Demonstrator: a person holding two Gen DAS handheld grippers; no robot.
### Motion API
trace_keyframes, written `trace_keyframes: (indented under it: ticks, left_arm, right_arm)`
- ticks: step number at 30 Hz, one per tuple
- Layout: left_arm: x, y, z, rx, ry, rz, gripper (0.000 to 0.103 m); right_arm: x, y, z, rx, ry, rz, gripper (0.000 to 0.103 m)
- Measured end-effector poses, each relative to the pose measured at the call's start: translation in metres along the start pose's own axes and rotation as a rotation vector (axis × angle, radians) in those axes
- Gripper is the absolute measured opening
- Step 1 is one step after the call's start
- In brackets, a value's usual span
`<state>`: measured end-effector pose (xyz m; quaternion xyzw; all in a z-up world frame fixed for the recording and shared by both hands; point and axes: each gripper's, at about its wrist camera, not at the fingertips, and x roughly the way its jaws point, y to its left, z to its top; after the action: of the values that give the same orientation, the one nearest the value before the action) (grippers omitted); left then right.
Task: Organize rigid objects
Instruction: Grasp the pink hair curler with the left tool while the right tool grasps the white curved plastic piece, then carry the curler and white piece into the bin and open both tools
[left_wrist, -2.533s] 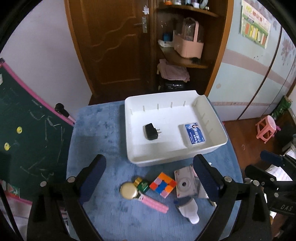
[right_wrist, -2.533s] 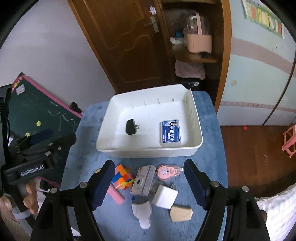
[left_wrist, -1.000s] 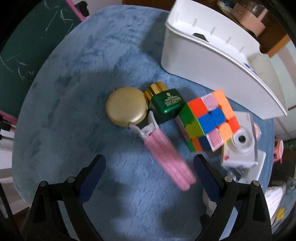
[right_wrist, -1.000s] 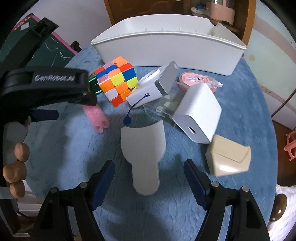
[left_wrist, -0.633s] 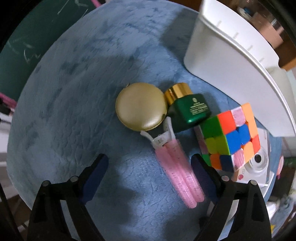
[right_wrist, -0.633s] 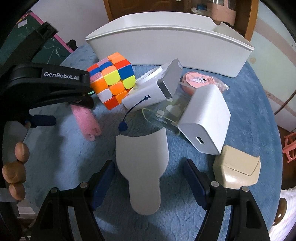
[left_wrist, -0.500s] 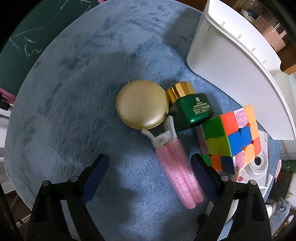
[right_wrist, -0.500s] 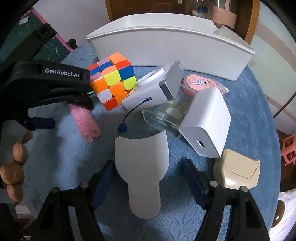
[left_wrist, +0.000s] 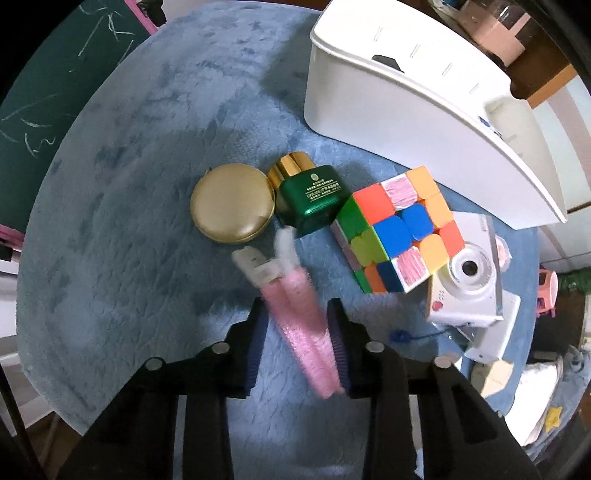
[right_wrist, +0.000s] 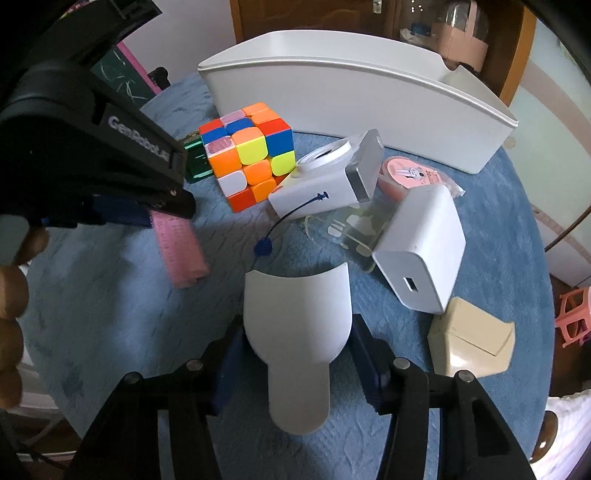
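Observation:
My left gripper (left_wrist: 297, 314) is shut on the pink hair clip (left_wrist: 299, 314), which lies on the blue mat; the clip's free end also shows in the right wrist view (right_wrist: 181, 247). My right gripper (right_wrist: 295, 328) is shut on the white scoop (right_wrist: 297, 332), its wide mouth pointing away. A colour cube (left_wrist: 399, 238), a green jar (left_wrist: 310, 199) and a round gold case (left_wrist: 232, 203) lie just ahead of the left gripper. A white bin (right_wrist: 354, 92) stands at the back.
A white toy camera (right_wrist: 328, 181) with a blue cord, a clear phone case (right_wrist: 351, 229), a white charger block (right_wrist: 421, 254), a pink tape dispenser (right_wrist: 410, 175) and a beige box (right_wrist: 472, 339) crowd the mat's right side. A chalkboard (left_wrist: 44, 81) stands left.
Both grippers have closed: the left on the pink hair clip, the right on the white scoop. Before that, both came down from above the table to the mat.

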<state>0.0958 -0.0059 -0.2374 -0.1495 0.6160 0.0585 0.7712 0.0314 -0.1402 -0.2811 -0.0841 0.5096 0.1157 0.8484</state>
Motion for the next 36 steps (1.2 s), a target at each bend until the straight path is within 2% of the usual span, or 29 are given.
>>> trace_keyframes:
  ticks: [10,18,26,36]
  left_arm:
    - [-0.06,0.01,-0.012,0.045,-0.038,-0.031,0.029]
    - [-0.133,-0.007,-0.005,0.114,-0.165,-0.079,0.029]
    - [-0.198,-0.039,0.021,0.244,-0.31,-0.074,0.029]
    - [-0.234,-0.073,0.071,0.368,-0.388,-0.053,0.029]
  right_arm:
    - [-0.051,-0.007,0.011,0.002,-0.057,0.042,0.055]
    - [-0.11,-0.016,0.025,0.002,-0.147,0.087,0.055]
    - [-0.168,-0.029,0.072,0.017,-0.253,0.091,0.055]
    - [-0.219,-0.063,0.153,0.045,-0.359,0.037,0.055]
